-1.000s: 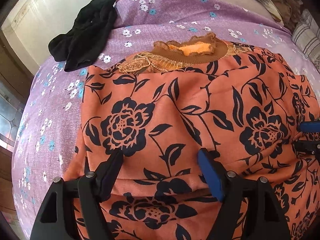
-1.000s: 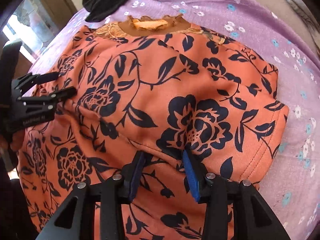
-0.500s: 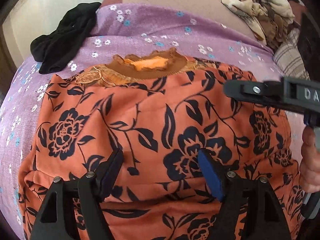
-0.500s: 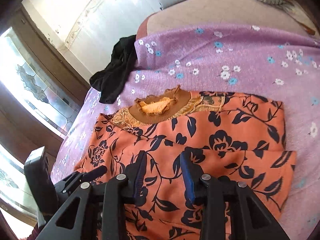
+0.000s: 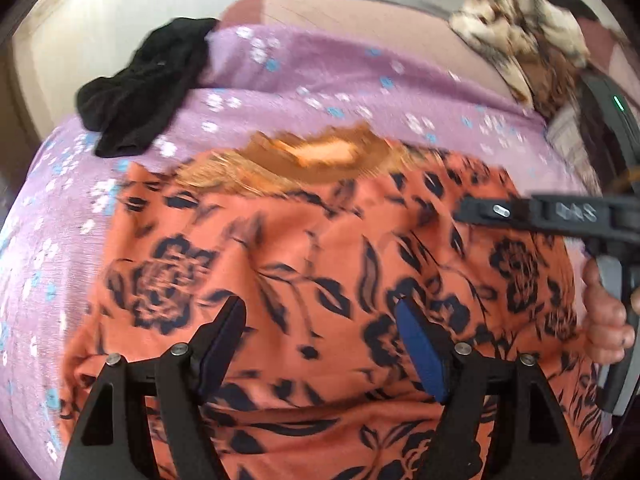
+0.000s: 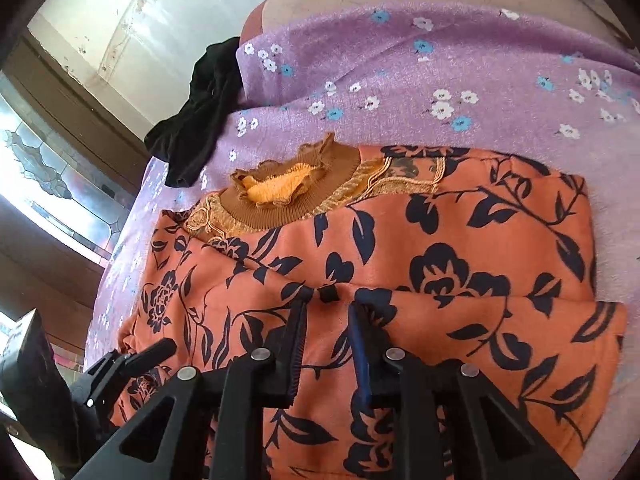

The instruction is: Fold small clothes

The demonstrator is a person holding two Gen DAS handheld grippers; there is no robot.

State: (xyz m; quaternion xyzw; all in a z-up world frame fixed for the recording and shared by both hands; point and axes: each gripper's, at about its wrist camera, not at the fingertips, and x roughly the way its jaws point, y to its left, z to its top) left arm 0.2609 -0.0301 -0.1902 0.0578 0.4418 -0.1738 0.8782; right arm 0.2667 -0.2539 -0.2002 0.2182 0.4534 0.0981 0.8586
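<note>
In the right wrist view, the right gripper (image 6: pixel 326 312) is pointing down at the orange floral top (image 6: pixel 440 264), and its jaws have just been closing. They are standing narrow, with a small pucker of the orange cloth sitting between the fingertips at a fold edge; whether the pads are actually pinching it cannot be told. The top is spreading out from under both fingers to either side and away from them.

In the left wrist view, the left gripper (image 5: pixel 320 332) is hovering over the near part of the same top with its jaws spread wide and released, the cloth lying loose beneath and between the fingers. The picture is smeared by blur. At the right edge, a hand (image 5: pixel 604 320) is wrapping around the handle of the other gripper, whose black fingers are reaching in over the top's right side.

The top is lying on a purple flowered bedspread (image 6: pixel 400 80), with one layer folded over another. It is orange with dark navy flowers and leaves, and its brown ribbed collar (image 6: pixel 288 196), trimmed in gold, is facing away from the grippers.

Farther off, a black garment (image 6: pixel 200 120) is lying crumpled at the bedspread's far left edge, and a heap of patterned fabric (image 5: pixel 528 48) is sitting at the far right.
</note>
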